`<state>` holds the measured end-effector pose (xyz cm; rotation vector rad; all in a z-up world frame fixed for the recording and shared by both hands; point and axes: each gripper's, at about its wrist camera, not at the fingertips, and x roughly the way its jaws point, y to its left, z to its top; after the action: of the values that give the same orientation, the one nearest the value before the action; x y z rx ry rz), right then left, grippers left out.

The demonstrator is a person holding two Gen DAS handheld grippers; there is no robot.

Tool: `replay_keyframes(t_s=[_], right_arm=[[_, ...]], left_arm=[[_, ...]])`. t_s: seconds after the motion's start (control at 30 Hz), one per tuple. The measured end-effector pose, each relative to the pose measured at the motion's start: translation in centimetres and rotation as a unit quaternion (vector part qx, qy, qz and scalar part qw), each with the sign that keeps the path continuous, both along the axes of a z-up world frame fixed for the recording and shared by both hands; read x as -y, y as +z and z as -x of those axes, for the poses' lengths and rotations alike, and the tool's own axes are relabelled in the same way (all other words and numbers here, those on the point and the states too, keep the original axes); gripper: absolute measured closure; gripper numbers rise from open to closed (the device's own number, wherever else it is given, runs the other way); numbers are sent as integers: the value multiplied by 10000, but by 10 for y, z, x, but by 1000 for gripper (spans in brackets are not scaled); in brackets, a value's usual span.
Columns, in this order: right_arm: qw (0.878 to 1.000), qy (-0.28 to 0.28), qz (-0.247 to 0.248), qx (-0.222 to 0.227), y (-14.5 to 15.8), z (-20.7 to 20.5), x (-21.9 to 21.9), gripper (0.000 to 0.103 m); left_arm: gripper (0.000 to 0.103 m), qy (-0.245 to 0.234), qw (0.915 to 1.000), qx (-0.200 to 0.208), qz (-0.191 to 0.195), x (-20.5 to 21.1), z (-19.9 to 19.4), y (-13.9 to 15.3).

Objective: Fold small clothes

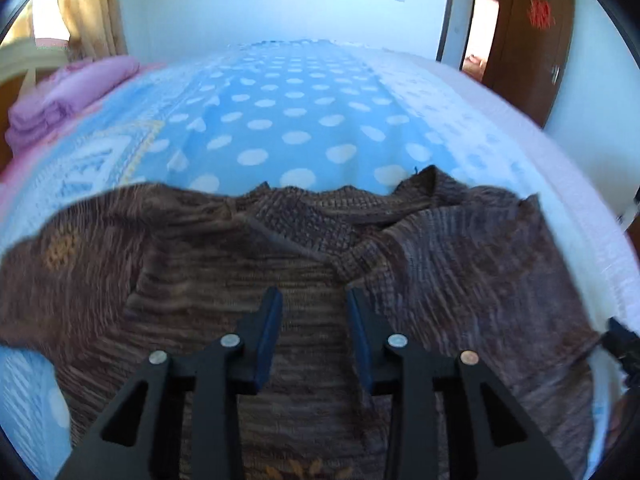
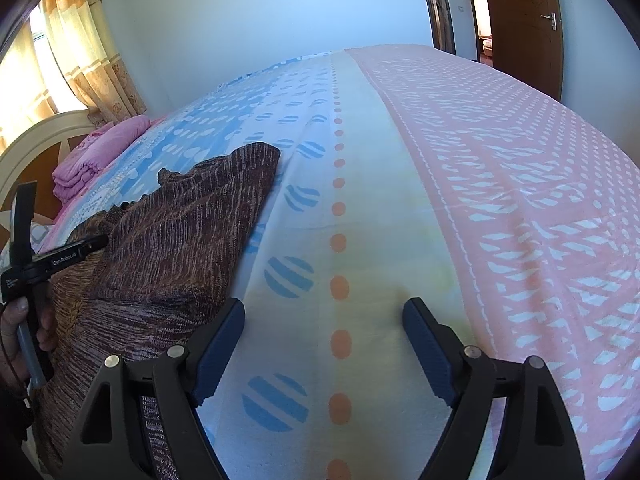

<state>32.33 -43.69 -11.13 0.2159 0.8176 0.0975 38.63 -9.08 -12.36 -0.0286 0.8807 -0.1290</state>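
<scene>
A: Sweater [image 1: 224, 264], brown knit, lies spread on the patterned bedsheet [image 1: 296, 112], its collar toward the far side. Left gripper [image 1: 314, 300]?

B: It is above the sweater's middle, its 2 fingers [image 1: 269, 332] slightly parted and pressing on nothing; no fold of cloth sits between them.

A: Right gripper [image 2: 324, 312]?

B: It is over bare sheet just beside the sweater's right edge, fingers [image 2: 219, 344] spread wide with nothing between.

A: Other items?

B: Folded pink blanket [image 2: 100, 152] lies near the headboard [image 2: 36, 136], well apart. A hand [image 2: 20, 336] grips the left tool's handle.
</scene>
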Motion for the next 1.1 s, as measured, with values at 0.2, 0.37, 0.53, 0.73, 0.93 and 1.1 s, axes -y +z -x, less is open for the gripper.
replay_keyframes(t_s=[0.2,0.37,0.53,0.73,0.93,1.1], right_arm=[[9999,25,104,-43,0,-1,-4,19],[10000,21,85,-16,0,0,-4,19],[9996,-38,236,170,6,6,-7,19],[9993,-124,328,105,4,5,-6,19],[9989,-142,424,121,5,5,-7,19],[9980,418,347,328,31,2,-46,19]], left_arm=[[69,-196,9992,118,342,3,22,8],[96,-436,9989,-108,-107,22,12,-10],[99,-565,9984,82,55,15,22,-5],[99,-435,9986,126,282,-3,21,0],[84,-372,9992,101,115,-7,28,1],[50,-91,9999,33,61,-25,26,10]])
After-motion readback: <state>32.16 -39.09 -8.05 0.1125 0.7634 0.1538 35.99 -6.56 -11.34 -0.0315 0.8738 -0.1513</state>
